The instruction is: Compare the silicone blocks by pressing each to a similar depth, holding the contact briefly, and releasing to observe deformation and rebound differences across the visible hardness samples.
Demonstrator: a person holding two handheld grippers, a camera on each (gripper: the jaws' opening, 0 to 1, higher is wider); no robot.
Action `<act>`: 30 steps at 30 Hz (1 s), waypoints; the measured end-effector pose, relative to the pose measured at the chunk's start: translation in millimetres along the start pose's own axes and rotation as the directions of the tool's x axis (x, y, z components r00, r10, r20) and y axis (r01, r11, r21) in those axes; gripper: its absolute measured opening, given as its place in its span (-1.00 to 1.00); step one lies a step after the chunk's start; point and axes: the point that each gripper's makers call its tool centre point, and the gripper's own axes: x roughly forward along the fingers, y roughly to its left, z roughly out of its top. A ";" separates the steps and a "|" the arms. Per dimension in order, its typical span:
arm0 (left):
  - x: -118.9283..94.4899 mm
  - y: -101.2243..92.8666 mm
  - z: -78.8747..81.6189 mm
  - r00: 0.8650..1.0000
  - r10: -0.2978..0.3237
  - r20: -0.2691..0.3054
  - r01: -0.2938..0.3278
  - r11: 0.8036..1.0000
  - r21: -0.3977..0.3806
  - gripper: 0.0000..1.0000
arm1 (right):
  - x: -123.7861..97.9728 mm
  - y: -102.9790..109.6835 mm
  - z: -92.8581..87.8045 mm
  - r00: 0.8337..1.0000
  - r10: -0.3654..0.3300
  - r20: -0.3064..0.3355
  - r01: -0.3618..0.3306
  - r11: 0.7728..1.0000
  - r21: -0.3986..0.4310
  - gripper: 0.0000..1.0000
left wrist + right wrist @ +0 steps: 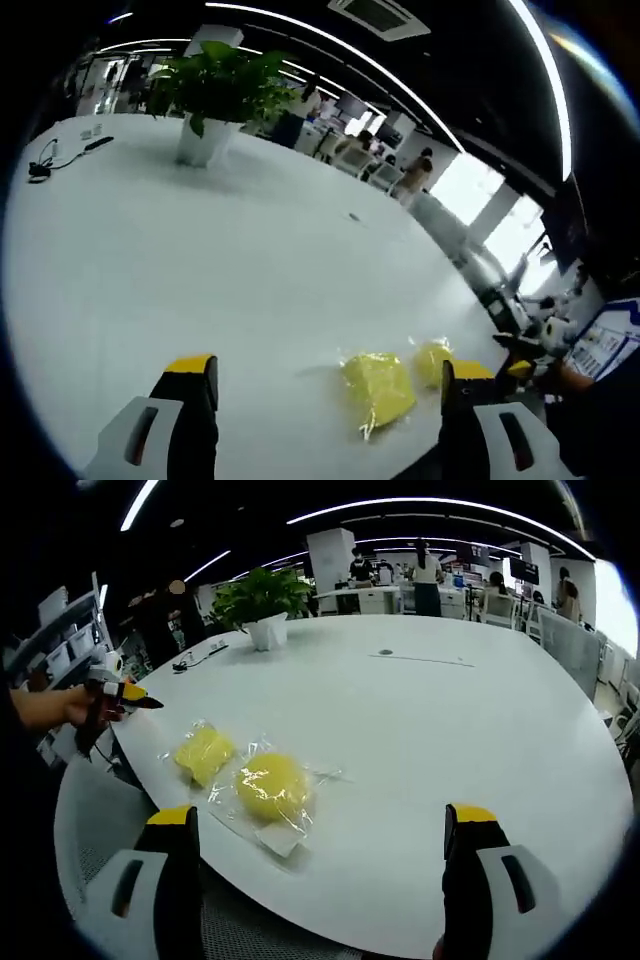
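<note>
A broad, glossy white counter (450, 720) with a rounded edge dominates an open-plan office, its surface catching the long light strips (440, 502) that run across a dark ceiling. Two yellow silicone blocks (272, 783), each wrapped in clear plastic, lie side by side near the counter's edge; in the right gripper view the rounder one sits just beside a flatter one (203, 753), their wrappers touching or nearly so. In the left gripper view the same pair (380, 385) rests low on the surface, close to that gripper's right-hand finger.

The left gripper (330, 385) has its yellow-tipped fingers (190, 370) spread wide, holding nothing, poised above the counter beside the blocks. The right gripper (322, 830) is likewise released, its fingers (468, 820) far apart and empty, with the blocks ahead of it and toward its left finger. In the right gripper view the left gripper (118, 692) appears at the far left, held in a person's hand (60, 708) off the counter's edge.

A potted green plant (262, 602) in a white pot stands farther along the counter, with a dark cable (45, 160) lying near it. Beyond are desks, chairs and several people (425, 575) at work, with bright windows (470, 190) at one side of the room.
</note>
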 end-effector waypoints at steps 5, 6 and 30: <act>12.8 -11.4 -5.3 0.999 -0.020 -0.043 0.021 0.999 0.027 0.80 | -2.9 -6.3 6.7 1.000 -0.006 0.029 0.005 0.999 0.040 0.93; 17.7 -14.0 -4.7 0.999 -0.032 -0.043 0.033 0.999 0.024 0.77 | -3.1 -7.5 7.0 0.999 -0.007 0.034 0.006 0.999 0.046 0.93; 84.5 -13.4 -40.9 0.975 -0.148 -0.164 0.106 0.965 -0.240 -0.43 | -23.9 -16.1 -4.3 0.998 -0.038 0.050 0.033 0.994 0.103 0.93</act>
